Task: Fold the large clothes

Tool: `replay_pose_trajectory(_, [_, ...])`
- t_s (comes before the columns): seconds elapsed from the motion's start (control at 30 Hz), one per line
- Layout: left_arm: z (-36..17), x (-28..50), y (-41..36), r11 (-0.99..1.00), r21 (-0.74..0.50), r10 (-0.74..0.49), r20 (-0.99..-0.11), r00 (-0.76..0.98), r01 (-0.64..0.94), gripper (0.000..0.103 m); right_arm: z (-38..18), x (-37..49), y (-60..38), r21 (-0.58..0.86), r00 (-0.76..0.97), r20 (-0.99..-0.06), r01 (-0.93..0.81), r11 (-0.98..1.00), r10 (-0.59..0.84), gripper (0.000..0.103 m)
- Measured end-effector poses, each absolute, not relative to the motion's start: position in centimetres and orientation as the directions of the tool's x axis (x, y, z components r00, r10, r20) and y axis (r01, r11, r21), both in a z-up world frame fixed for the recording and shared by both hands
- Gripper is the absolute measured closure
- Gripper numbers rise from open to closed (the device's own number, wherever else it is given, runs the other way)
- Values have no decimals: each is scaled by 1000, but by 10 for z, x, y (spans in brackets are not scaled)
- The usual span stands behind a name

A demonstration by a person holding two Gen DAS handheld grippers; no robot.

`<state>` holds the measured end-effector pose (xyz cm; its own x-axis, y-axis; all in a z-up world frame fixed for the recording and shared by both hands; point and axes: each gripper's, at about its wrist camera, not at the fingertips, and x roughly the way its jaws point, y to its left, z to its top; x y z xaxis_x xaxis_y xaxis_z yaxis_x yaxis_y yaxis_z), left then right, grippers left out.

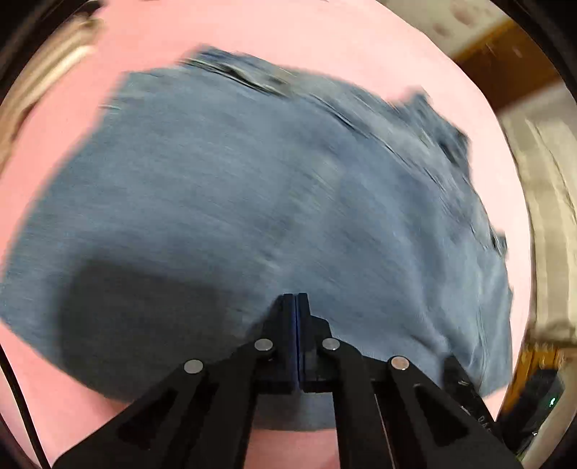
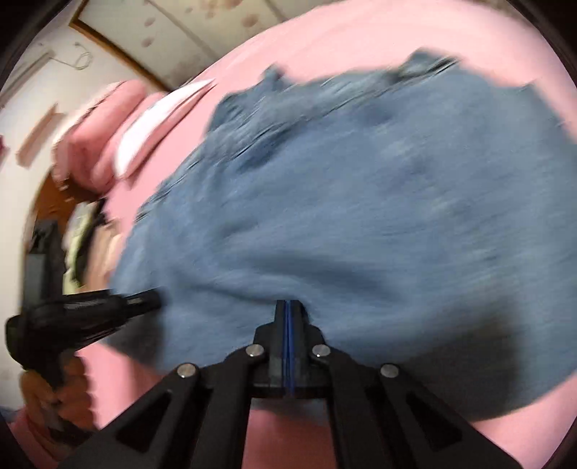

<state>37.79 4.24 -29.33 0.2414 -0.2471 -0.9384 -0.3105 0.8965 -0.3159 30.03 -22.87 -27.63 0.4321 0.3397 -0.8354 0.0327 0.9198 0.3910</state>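
Both your left gripper [image 1: 296,297] and right gripper [image 2: 287,303] are pinched tight at the near edge of the blue garment [image 1: 252,187] on the pink bed [image 1: 288,32]; too thin a pinch could let it slip when lifted.

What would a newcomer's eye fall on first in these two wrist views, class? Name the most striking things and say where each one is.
First comes the big blue-grey garment, spread rumpled over the pink bed sheet and filling the middle of both views. Next, the black left gripper and right gripper rise from the bottom edge, each with its jaws shut at the garment's near edge. In the right wrist view, pink pillows sit at upper left.
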Motion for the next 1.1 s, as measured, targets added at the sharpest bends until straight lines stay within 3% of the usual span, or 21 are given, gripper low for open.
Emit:
replay_pose_trajectory(0.13, [-291, 371, 77, 941, -93, -13, -971, 239, -324, 102, -267, 293, -282, 210, 468, -877, 163, 964, 112, 103])
replay_pose_trajectory(0.2, [-297, 362, 101, 932, -85, -4, -974, 226, -352, 101, -269, 285, -315, 144, 456, -890, 249, 958, 16, 103])
replay_pose_trajectory(0.4, [-304, 346, 127, 906, -139, -50, -973, 227, -400, 101, -267, 274, -333, 69, 423, -905, 267, 961, -53, 103])
replay_pose_trajectory(0.63, [-298, 339, 125, 941, -41, 27, -980, 196, -335, 101, -258, 266, -325, 12, 371, -924, 282, 959, -98, 103])
replay_pose_trajectory(0.73, [-291, 343, 118, 950, -33, 27, -982, 186, -310, 93, -242, 272, -323, -4, 402, -908, 275, 962, -118, 99])
replay_pose_trajectory(0.77, [-288, 345, 115, 953, -33, 23, -983, 183, -300, 86, -238, 273, -325, -9, 409, -904, 281, 960, -128, 99])
replay_pose_trajectory(0.83, [-282, 348, 114, 954, -31, 22, -984, 175, -297, 61, -234, 282, -328, -11, 414, -900, 294, 956, -138, 95])
replay_pose_trajectory(0.87, [-280, 353, 113, 952, -28, 27, -984, 174, -305, 40, -234, 286, -329, -1, 415, -900, 296, 955, -129, 86])
replay_pose_trajectory(0.9, [-276, 355, 115, 947, -33, 27, -983, 184, -318, 34, -235, 293, -331, 19, 414, -904, 290, 957, -108, 71])
replay_pose_trajectory(0.97, [-270, 364, 119, 941, -47, 24, -978, 206, -335, 34, -238, 308, -330, 43, 425, -902, 257, 966, -73, 57])
replay_pose_trajectory(1.1, [-273, 376, 141, 943, 4, 75, -976, 202, -331, 31, -238, 337, -329, -23, 469, -877, 185, 983, -109, 51])
